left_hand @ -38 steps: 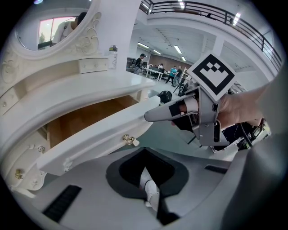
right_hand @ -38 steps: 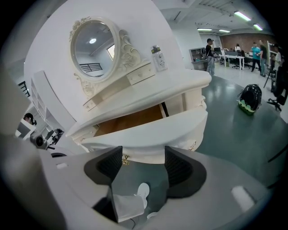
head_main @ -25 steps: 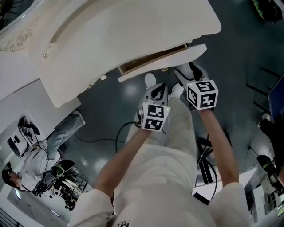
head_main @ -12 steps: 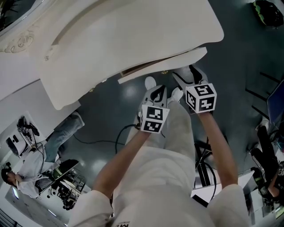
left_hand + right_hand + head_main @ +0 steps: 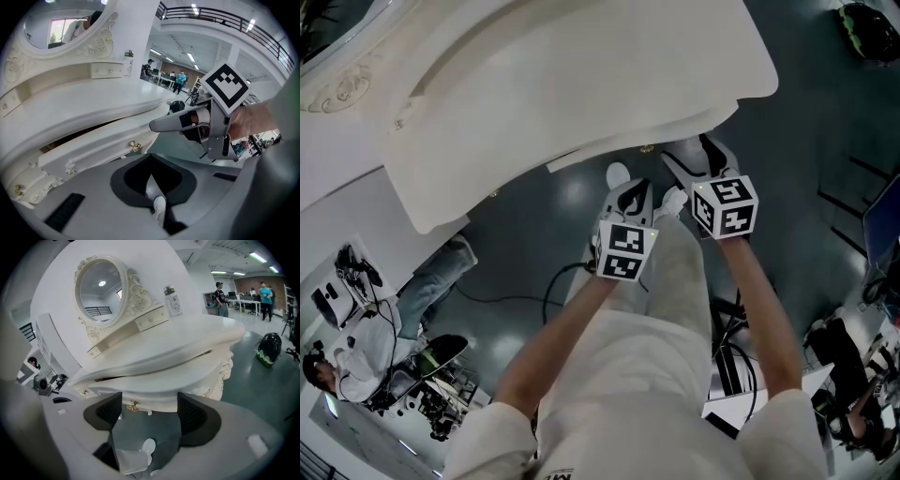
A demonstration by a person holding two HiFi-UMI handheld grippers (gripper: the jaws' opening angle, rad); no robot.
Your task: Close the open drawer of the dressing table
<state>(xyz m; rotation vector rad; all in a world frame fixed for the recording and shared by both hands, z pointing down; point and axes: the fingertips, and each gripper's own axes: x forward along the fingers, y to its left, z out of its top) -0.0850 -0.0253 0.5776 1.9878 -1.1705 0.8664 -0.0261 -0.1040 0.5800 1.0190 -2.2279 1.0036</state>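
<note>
The white dressing table [image 5: 581, 66] fills the top of the head view. Its drawer [image 5: 600, 153] shows only as a thin front strip under the tabletop. In the left gripper view a dark slit remains above the drawer front [image 5: 103, 140], near its brass knob [image 5: 135, 146]. My right gripper [image 5: 149, 411] is open, its jaws have just been opening, and nothing is between them; the drawer front [image 5: 154, 394] and knob [image 5: 133, 405] lie just past its tips. From the left gripper view, the right gripper's fingers [image 5: 168, 123] reach the drawer's corner. My left gripper [image 5: 151, 159] hangs shut and empty below the drawer.
An oval mirror [image 5: 101, 291] and a small bottle [image 5: 172, 301] stand on the table. A green and black bag [image 5: 268, 348] lies on the floor to the right. Cables [image 5: 562, 277] run across the floor, and a seated person [image 5: 366, 347] is at the lower left.
The drawer has slid in under the tabletop; its wooden inside no longer shows. Both grippers have shifted slightly toward the table.
</note>
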